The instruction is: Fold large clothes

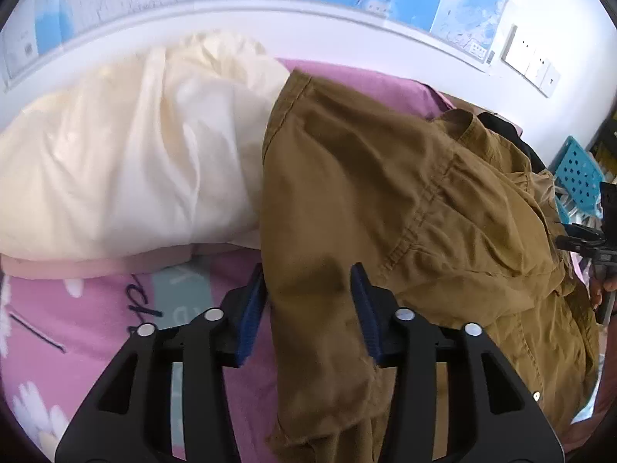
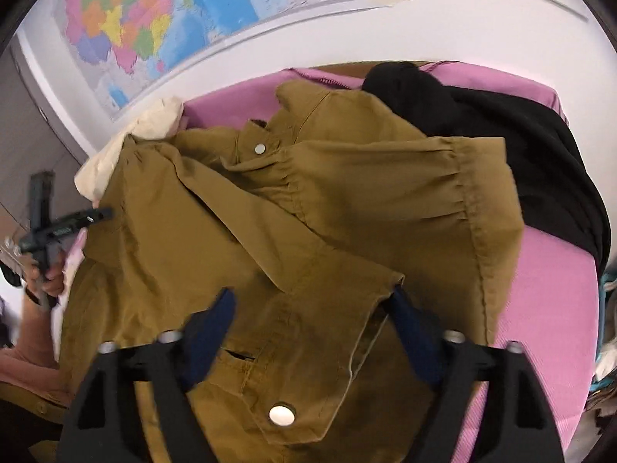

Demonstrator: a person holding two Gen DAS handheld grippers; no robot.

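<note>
A mustard-brown jacket (image 1: 405, 177) lies crumpled on a pink bed sheet (image 1: 77, 328). In the left wrist view my left gripper (image 1: 308, 301) stands over the jacket's left edge. A smooth strip of brown cloth lies between its blue pads (image 1: 252, 308), which are apart and do not pinch it. In the right wrist view the jacket (image 2: 270, 231) shows its collar snap and a flap with a white snap. My right gripper (image 2: 312, 320) is blurred and set wide, with the corner of that flap between the fingers and not gripped.
A cream duvet (image 1: 135, 154) is heaped at the left of the bed against the wall. A black garment (image 2: 501, 154) lies behind the jacket on the right. Maps (image 2: 154, 31) hang on the wall. A blue perforated basket (image 1: 578, 169) stands beside the bed. A person's hand (image 2: 50, 274) shows at left.
</note>
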